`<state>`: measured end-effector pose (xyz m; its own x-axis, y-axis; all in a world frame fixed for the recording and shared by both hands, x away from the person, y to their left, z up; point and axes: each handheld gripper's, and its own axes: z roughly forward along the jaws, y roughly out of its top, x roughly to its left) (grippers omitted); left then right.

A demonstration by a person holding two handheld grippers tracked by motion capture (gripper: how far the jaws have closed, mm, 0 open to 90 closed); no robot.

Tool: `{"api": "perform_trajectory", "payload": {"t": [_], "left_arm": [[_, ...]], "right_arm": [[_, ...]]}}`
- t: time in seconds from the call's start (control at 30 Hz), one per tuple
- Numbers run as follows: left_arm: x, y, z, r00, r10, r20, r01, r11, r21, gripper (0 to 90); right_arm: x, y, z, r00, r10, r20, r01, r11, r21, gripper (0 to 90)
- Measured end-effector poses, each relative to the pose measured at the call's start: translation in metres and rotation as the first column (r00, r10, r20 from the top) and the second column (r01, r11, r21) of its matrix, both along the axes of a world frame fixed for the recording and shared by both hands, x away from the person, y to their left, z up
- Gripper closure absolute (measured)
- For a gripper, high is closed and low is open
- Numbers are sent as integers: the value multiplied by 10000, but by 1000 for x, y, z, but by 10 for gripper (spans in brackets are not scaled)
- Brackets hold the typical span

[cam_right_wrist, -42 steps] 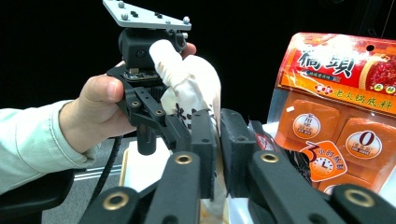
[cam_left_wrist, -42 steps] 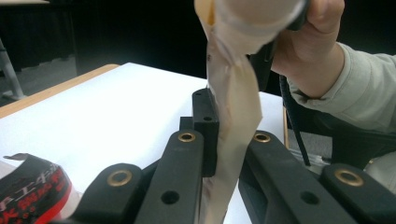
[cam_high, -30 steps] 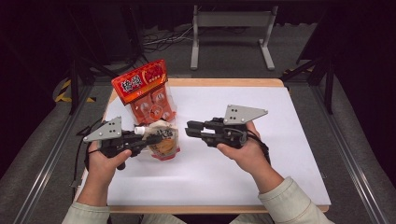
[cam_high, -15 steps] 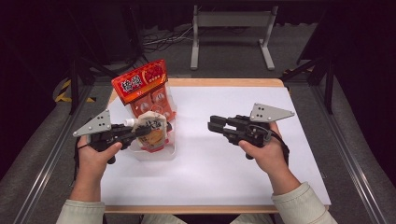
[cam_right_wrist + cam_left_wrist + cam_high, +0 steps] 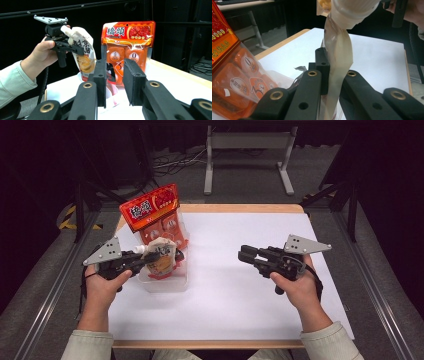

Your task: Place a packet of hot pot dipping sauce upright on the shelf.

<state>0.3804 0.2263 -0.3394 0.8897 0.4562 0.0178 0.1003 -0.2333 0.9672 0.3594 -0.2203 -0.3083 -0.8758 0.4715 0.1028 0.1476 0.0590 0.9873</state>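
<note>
table (image 5: 240,295): white top with a wooden edge; the work sits on its left part, the right part bare.
orange pack (image 5: 155,215): big red-and-orange bag standing upright at the back left, touching the clear container; nothing grips it.
clear container (image 5: 165,279): see-through tub just in front of the orange pack; the pouch's lower end hangs in or just over it, i cannot tell which.
spout pouch (image 5: 161,259): the thing in hand, held off the table near its white cap, hanging over the tub beside the orange pack (image 5: 127,50).
left gripper (image 5: 150,257): jaws clamped on the pouch's thin neck, film pinched between them in the left gripper view (image 5: 335,82).
right gripper (image 5: 246,255): well apart from the pouch, over bare table, jaws a little apart with nothing between them.
done so far: pouch grasped and lifted, by the look of it.
left to do: judging from this, either the pouch goes down into the tub or comes clear of it; the pouch hangs free, nothing yet released.
</note>
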Motion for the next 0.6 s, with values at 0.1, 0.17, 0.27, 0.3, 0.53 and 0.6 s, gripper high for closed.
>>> {"api": "perform_trajectory", "payload": {"t": [0.1, 0.17, 0.27, 0.3, 0.53, 0.6], "left_arm": [[2, 0, -4, 9999, 15, -170, -18, 9998, -175, 885], [6, 0, -10, 9996, 106, -247, -111, 9998, -185, 885], [9, 0, -16, 9991, 153, -395, -161, 9997, -197, 885], [9, 0, -17, 9988, 118, -479, -128, 9997, -209, 885], [13, -1, -28, 9967, 36, -806, -51, 9998, -180, 884], [14, -2, -32, 9953, 12, -966, -41, 9996, -294, 884]], "right_arm": [[1, -2, -2, 10000, -51, -71, 51, 10000, 81, 734], [1, -2, -3, 9999, -11, -162, 15, 9998, 217, 736], [1, 0, -5, 9999, 30, -141, -26, 9997, 263, 734], [2, 1, -5, 9999, 35, -148, -31, 9997, 258, 732], [6, 3, -12, 9994, 23, -350, -11, 9995, 325, 715], [6, 4, -13, 9994, 19, -352, -8, 9995, 310, 712]]}}
